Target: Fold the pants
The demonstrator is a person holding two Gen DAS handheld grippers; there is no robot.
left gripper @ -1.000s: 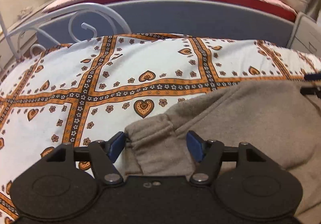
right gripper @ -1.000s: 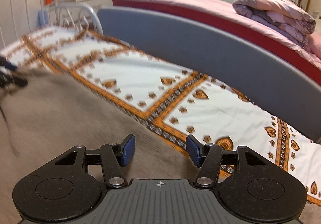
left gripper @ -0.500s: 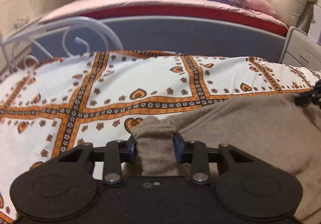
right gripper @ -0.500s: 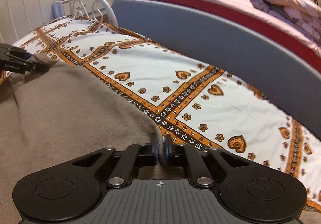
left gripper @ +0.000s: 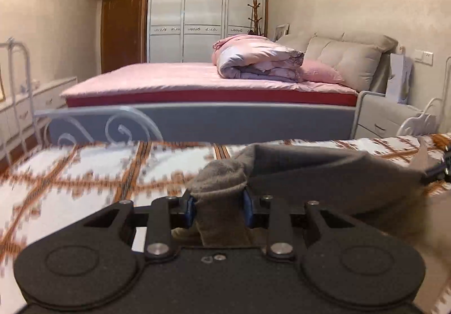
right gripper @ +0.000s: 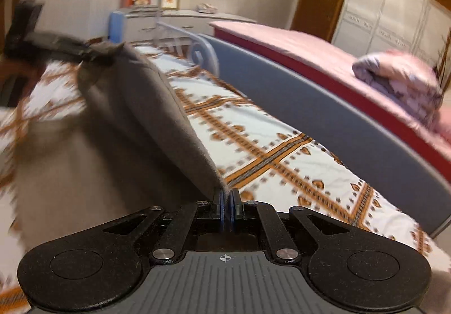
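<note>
While both views are smeared by motion blur, the main facts can be read. The left gripper (left gripper: 217, 208) has a thick bunched wad of the grey-brown pants (left gripper: 324, 173) between its blue fingers (left gripper: 190, 208); the pads press on the cloth from both sides, though the jaws are easing apart slightly. The right gripper (right gripper: 225, 208) has its fingers drawn nearly together, pinching a thin edge of the same pants (right gripper: 146, 122).

The garment hangs stretched between the two grippers, lifted clear of the patterned bedspread (left gripper: 84, 170) along the held edge, with its lower part draping down toward the cover. In the right wrist view the left gripper (right gripper: 84, 53) appears at the far upper left, holding the opposite corner of the raised edge; the fabric runs as a taut ridge from there to the near fingers.

Beyond the bedspread (right gripper: 282, 150) stands a grey footboard (left gripper: 239, 122), then a pink bed (left gripper: 183, 77) carrying a rolled quilt (left gripper: 253, 60). A white wardrobe (left gripper: 205, 24) lines the back wall.
</note>
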